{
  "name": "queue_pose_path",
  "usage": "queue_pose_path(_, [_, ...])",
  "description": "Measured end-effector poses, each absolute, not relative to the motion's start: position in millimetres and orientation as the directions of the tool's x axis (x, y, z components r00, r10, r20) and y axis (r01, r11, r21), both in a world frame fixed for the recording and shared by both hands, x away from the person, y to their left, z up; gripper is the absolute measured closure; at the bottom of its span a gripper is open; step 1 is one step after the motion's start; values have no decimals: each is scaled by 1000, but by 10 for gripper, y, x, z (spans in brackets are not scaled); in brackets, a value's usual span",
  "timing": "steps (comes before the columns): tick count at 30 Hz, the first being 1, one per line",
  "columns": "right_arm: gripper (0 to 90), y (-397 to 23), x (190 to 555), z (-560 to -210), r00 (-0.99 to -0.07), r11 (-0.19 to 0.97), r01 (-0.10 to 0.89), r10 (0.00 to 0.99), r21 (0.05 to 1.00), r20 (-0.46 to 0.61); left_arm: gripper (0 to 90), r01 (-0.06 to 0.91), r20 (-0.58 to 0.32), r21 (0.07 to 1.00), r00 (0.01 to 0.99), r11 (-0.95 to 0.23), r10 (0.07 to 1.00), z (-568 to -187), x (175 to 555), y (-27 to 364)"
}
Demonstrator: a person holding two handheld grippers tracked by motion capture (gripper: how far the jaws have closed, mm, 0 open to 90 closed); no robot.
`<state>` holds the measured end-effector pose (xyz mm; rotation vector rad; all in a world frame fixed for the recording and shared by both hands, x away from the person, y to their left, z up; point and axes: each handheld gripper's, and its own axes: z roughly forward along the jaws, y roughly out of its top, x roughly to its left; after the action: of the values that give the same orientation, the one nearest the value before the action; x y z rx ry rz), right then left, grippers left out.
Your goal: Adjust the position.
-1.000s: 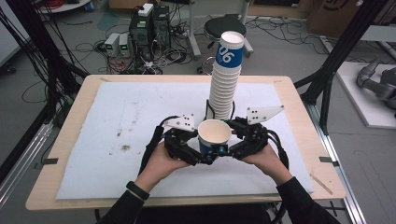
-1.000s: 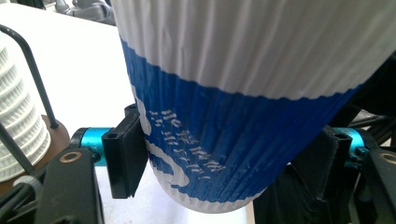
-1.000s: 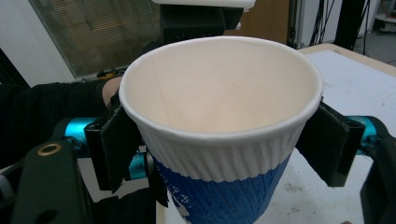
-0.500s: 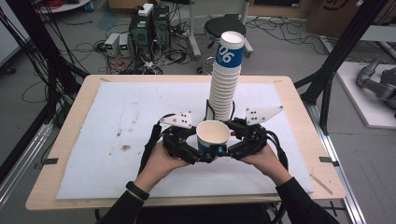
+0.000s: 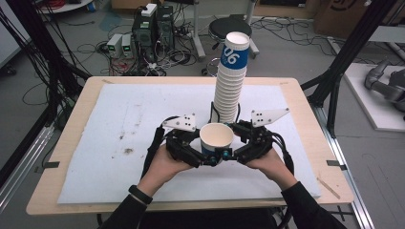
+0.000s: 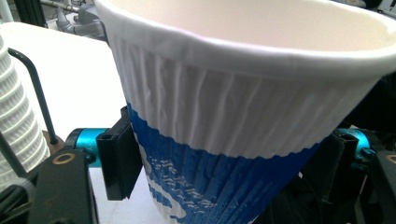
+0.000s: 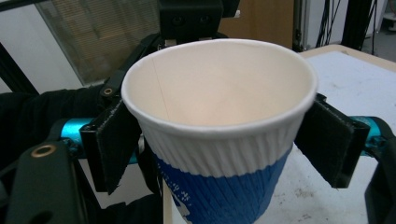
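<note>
Paper cup [image 5: 216,138] upright between both units, above the bench [image 5: 95,143]. Left hand-held gripper [image 5: 193,149]: pads on the cup's blue band, jaws just closing. Right hand-held gripper [image 5: 241,145]: jaws flank the cup, just opening; contact unclear. Cup stack [image 5: 229,86] just beyond.

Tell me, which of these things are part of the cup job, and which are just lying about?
In the job: paper cup, between left gripper and right gripper; tall cup stack behind it.

Lying about: stool, computer boxes, floor cables, cardboard box.
</note>
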<state>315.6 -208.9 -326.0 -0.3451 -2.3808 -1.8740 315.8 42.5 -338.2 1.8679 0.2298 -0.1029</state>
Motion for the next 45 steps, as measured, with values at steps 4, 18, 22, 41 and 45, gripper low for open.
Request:
queue_pose_path(4, [185,-2147,3160,-3239,-973,214,219,125,952,196,253,208,-182,936,977,-286,115,-3352,3157,455])
queue_pose_path(18, [185,-2226,3187,-3280,-972,236,206,162,950,170,254,188,-157,953,977,-238,143,-3184,3150,629])
queue_pose_path(22, [185,-2166,3182,-3334,-973,264,208,153,942,172,254,185,-153,954,977,-235,148,-3161,3140,634])
queue_pose_path(41, [194,-1932,3113,-3489,-976,314,198,148,929,158,254,191,-162,955,977,-226,139,-3172,3129,569])
queue_pose_path(45, [263,-1898,3101,-3516,-976,304,203,144,931,166,254,193,-164,954,977,-228,137,-3188,3123,548])
